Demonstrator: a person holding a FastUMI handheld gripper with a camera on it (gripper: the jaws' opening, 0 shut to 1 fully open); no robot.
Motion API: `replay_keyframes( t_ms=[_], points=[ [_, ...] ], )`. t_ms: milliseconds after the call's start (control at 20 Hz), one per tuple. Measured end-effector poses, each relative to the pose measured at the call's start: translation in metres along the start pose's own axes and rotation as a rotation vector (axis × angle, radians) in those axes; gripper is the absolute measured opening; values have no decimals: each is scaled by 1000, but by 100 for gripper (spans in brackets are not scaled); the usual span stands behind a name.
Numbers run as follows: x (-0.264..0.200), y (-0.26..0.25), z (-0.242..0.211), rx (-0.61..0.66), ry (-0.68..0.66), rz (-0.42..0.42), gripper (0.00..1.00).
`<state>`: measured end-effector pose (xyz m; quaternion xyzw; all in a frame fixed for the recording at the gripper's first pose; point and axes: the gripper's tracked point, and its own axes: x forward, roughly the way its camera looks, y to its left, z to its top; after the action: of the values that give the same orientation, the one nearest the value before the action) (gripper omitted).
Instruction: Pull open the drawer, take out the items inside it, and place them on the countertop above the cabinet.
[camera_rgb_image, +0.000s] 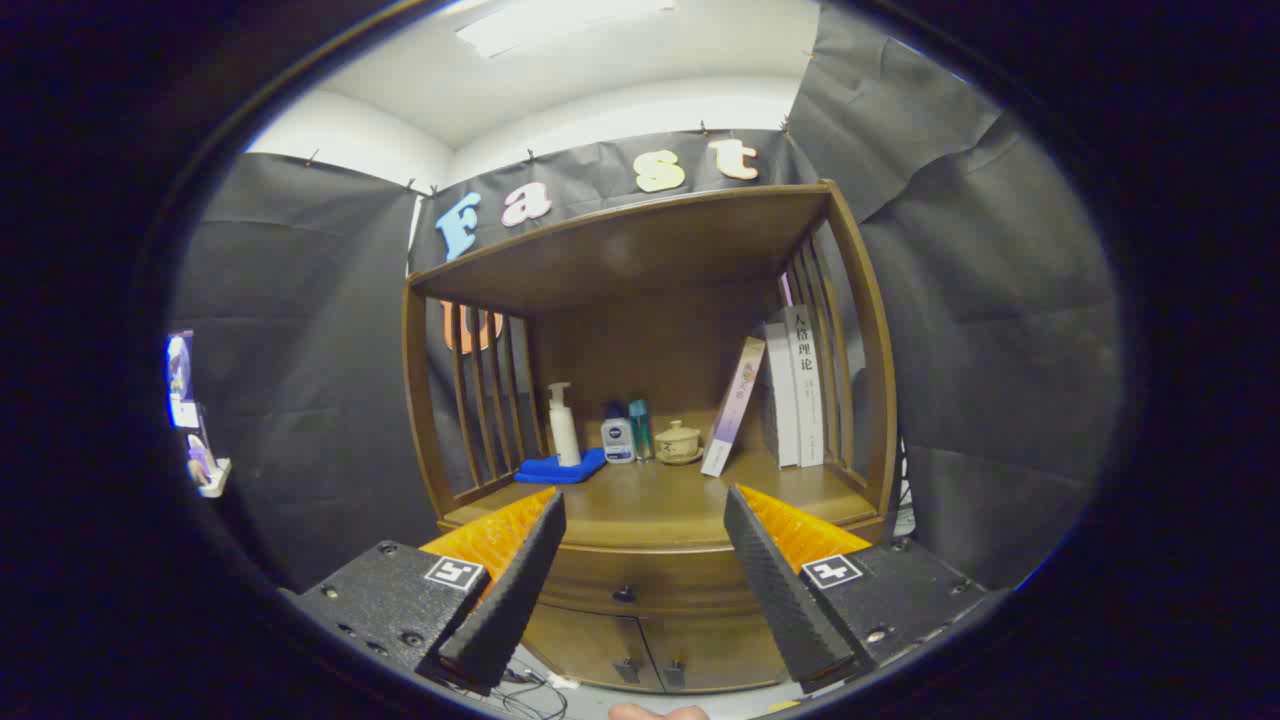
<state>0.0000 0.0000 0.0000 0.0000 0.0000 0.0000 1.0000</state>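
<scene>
Room around the cabinet: we see dark cloth wall on the left and right of the wooden cabinet (645, 420), with free space on both sides and open air between us and its front.
Countertop: the countertop (660, 500) has a bare stretch along its front edge; slatted sides close it in at left and right, and a shelf roofs it above.
Things on it, left to right: a blue cloth (558, 468) with a white pump bottle (563, 424) standing on it, a small white bottle (617, 437), a slim teal bottle (640, 429), a lidded cup (678, 442), a leaning book (733, 406), then upright books (800, 388) against the right slats.
Our gripper: the gripper (645, 520) is held level, facing the cabinet front and well short of it; its fingers stand wide apart and grip nothing.
Drawer: the drawer (650, 590) sits just under the countertop, between and beyond the fingers, shut flush, with a small dark knob (624, 594) at its middle.
Below: two cupboard doors (650, 650) lie under the drawer, closed.
</scene>
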Motion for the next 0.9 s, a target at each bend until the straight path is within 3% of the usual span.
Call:
replay_keyframes(
  t_ms=[600,900],
  points=[
    [-7,-16,15,-148,-13,-143,100],
    [-6,-2,15,-158,17,-133,100]
  ],
)
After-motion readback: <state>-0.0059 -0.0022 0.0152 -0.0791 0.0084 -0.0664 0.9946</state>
